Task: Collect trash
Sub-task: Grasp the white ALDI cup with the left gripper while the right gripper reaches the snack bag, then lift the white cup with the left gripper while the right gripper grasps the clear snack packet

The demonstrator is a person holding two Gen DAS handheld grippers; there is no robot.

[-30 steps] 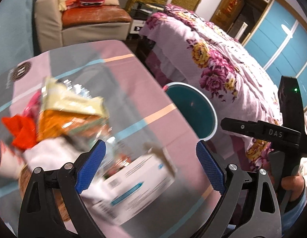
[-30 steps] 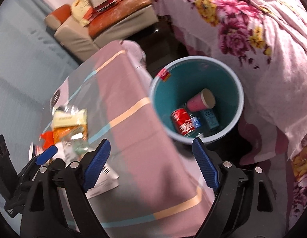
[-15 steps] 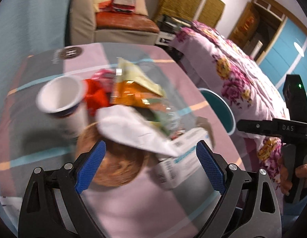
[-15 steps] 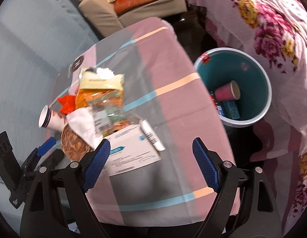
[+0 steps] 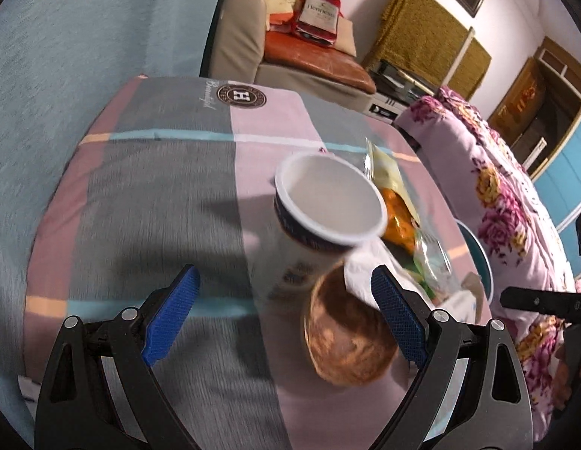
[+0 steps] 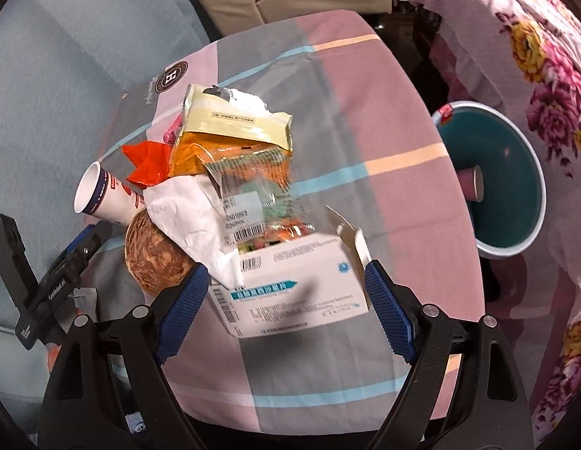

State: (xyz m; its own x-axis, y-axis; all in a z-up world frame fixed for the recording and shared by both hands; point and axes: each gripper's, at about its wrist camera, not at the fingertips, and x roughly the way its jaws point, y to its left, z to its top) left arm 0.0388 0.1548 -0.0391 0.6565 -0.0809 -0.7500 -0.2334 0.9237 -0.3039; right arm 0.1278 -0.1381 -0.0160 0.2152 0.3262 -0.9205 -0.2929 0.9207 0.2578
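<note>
A pile of trash lies on the table (image 6: 395, 172). It holds a white paper cup (image 5: 320, 221) on its side (image 6: 103, 198), a brown round husk (image 5: 346, 341) (image 6: 155, 258), a white tissue (image 6: 185, 213), a yellow and orange snack bag (image 6: 230, 138), a clear wrapper (image 6: 260, 202), a red scrap (image 6: 148, 161) and a white carton (image 6: 290, 285). My left gripper (image 5: 285, 315) is open, just short of the cup and husk. My right gripper (image 6: 285, 311) is open, its jaws on either side of the carton, not touching it.
A teal bin (image 6: 504, 183) with a pink cup (image 6: 470, 183) inside stands on the floor to the right of the table. A floral bed (image 6: 534, 37) lies behind the bin. An armchair (image 5: 290, 52) stands beyond the table's far edge. A grey-blue wall (image 5: 65, 56) runs along the left.
Both grippers swung left, from the bin to the trash pile, and moved closer. The left now faces the cup and husk. The right now straddles the carton.
</note>
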